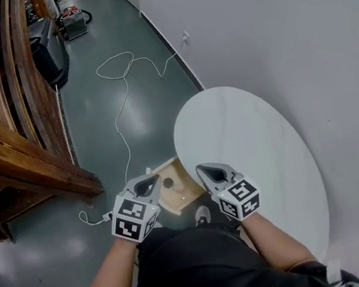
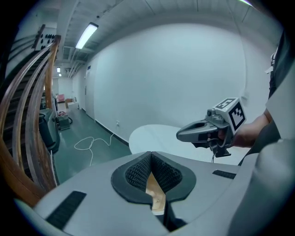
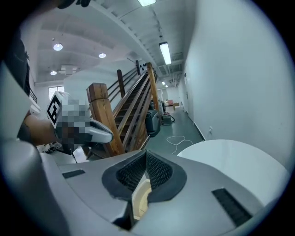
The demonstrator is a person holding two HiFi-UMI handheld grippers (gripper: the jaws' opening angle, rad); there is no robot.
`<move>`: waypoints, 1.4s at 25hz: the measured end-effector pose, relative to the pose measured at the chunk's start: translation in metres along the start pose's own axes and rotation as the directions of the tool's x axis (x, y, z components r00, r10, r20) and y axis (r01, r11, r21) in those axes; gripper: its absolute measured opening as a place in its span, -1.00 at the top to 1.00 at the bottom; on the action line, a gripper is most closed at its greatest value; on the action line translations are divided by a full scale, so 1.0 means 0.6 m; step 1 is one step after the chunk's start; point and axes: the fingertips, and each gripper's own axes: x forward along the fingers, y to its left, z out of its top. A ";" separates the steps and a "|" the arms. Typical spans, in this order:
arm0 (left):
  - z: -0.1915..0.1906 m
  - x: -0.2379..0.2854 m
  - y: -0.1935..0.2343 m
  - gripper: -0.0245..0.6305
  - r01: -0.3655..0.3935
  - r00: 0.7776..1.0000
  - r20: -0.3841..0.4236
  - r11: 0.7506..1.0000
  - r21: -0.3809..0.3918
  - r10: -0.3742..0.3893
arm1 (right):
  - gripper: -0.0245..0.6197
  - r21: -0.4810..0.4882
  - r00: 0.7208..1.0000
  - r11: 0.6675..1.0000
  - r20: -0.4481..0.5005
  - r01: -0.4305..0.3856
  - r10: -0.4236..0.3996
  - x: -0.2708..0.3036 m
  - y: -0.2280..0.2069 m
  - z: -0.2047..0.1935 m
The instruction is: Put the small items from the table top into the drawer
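Observation:
A white oval table top lies ahead on my right. At its near left edge a light wooden drawer stands pulled out, with a small dark item inside. My left gripper hovers over the drawer's left side, shut with nothing held. My right gripper hangs over the table's near edge beside the drawer, also shut and empty. In the left gripper view the pads meet, and wood of the drawer shows below them. The right gripper view shows its pads closed too.
A wooden staircase runs along the left. A white cable loops over the green floor toward a wall socket. A white wall stands right behind the table. A dark machine sits farther back.

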 end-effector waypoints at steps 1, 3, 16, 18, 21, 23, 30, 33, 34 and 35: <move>0.005 -0.002 0.000 0.88 -0.001 1.000 0.004 1.000 0.005 0.001 | 0.90 0.002 1.000 1.000 0.009 0.014 -0.014 -0.009 -0.007 0.002; 0.012 -0.005 -0.003 0.88 0.000 1.000 0.009 1.000 0.016 0.000 | 0.90 0.009 0.999 0.999 0.016 0.036 -0.036 -0.024 -0.018 -0.002; 0.019 -0.002 -0.022 0.88 0.010 0.999 0.030 0.999 0.030 -0.011 | 0.90 0.070 0.997 0.995 0.003 0.074 -0.074 -0.056 -0.033 -0.035; 0.018 -0.002 -0.024 0.88 0.012 1.000 0.028 0.999 0.032 -0.013 | 0.90 0.072 0.997 0.995 0.001 0.076 -0.076 -0.058 -0.032 -0.037; 0.017 -0.003 -0.024 0.88 0.013 1.000 0.024 0.999 0.033 -0.014 | 0.90 0.083 0.997 0.994 0.006 0.075 -0.076 -0.058 -0.030 -0.038; 0.016 -0.004 -0.024 0.88 0.015 1.000 0.022 0.999 0.034 -0.015 | 0.90 0.090 0.997 0.993 0.009 0.073 -0.074 -0.058 -0.028 -0.037; 0.013 -0.004 -0.026 0.88 0.027 1.000 0.012 0.999 0.044 -0.028 | 0.90 0.093 0.998 0.993 0.003 0.070 -0.070 -0.053 -0.026 -0.037; 0.012 -0.005 -0.023 0.88 0.027 1.000 0.008 0.999 0.044 -0.028 | 0.90 0.094 0.998 0.993 0.000 0.070 -0.070 -0.051 -0.024 -0.037; 0.012 -0.005 -0.022 0.88 0.027 1.000 0.008 0.999 0.044 -0.028 | 0.90 0.094 0.998 0.993 0.000 0.069 -0.070 -0.051 -0.024 -0.036; 0.011 -0.005 -0.022 0.88 0.027 1.000 0.007 0.999 0.044 -0.028 | 0.90 0.093 0.998 0.993 0.000 0.069 -0.069 -0.050 -0.024 -0.036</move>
